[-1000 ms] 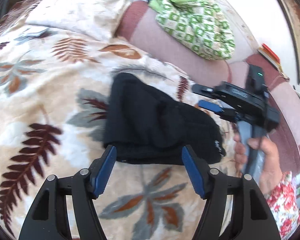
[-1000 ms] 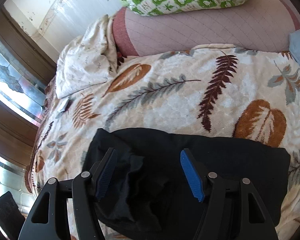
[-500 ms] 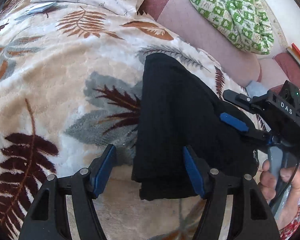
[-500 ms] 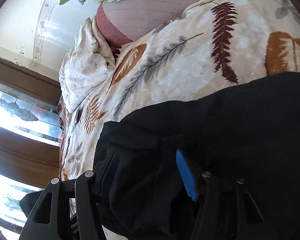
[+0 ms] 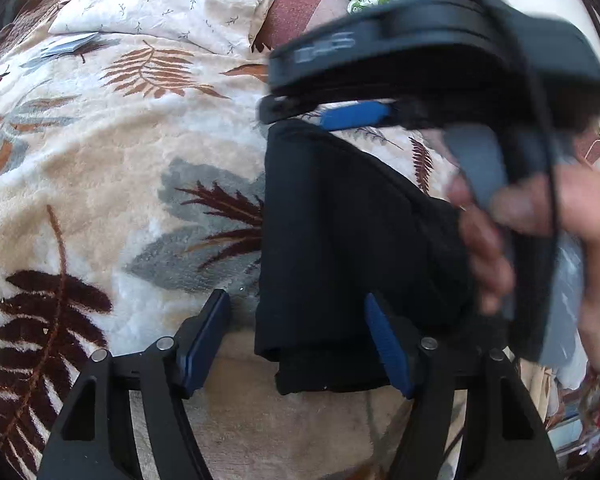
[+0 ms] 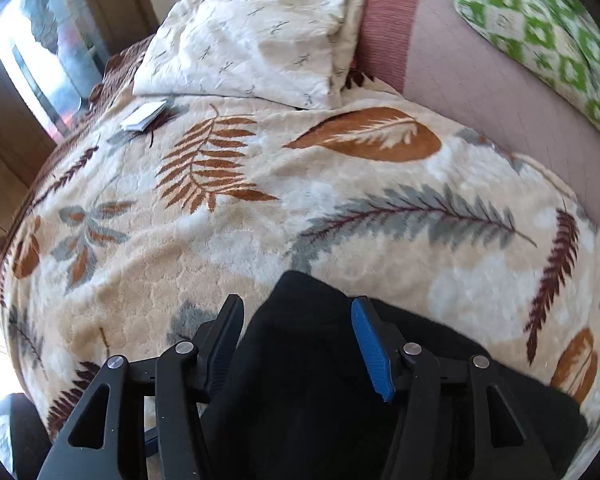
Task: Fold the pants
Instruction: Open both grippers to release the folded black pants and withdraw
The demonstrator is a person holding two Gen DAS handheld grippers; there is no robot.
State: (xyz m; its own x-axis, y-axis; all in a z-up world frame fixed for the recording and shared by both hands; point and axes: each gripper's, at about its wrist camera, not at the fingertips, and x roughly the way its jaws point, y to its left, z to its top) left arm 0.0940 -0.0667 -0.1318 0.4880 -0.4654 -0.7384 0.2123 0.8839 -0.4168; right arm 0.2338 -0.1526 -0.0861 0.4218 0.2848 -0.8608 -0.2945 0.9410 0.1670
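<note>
The right gripper (image 5: pixel 356 114) crosses the top of the left wrist view as a dark, motion-blurred mass; only one blue pad is sharp, and the hand (image 5: pixel 548 240) on its grey handle is smeared. Whether its fingers touch cloth cannot be made out there. In the right wrist view a raised hump of the folded black fabric pants (image 5: pixel 340 248) sits between its jaws, which have just been closing; whether the pads press it is hard to say. The near end of the pants runs out of the bottom of that view.

The left gripper (image 5: pixel 296 344) stands with jaws apart, astride the near left corner of the pants: its right pad lies against the dark cloth, its left pad over bare blanket.

The pants lie flat on a plush cream blanket with brown and grey leaf prints (image 6: pixel 260 220). Beyond it lie a crumpled white quilt (image 6: pixel 260 40), a small white paper packet (image 6: pixel 144 116), a pink mattress edge (image 6: pixel 480 80) and a green-and-white patterned cloth (image 6: pixel 548 40). A bright window with a wooden frame (image 6: pixel 40 60) fills the left.
</note>
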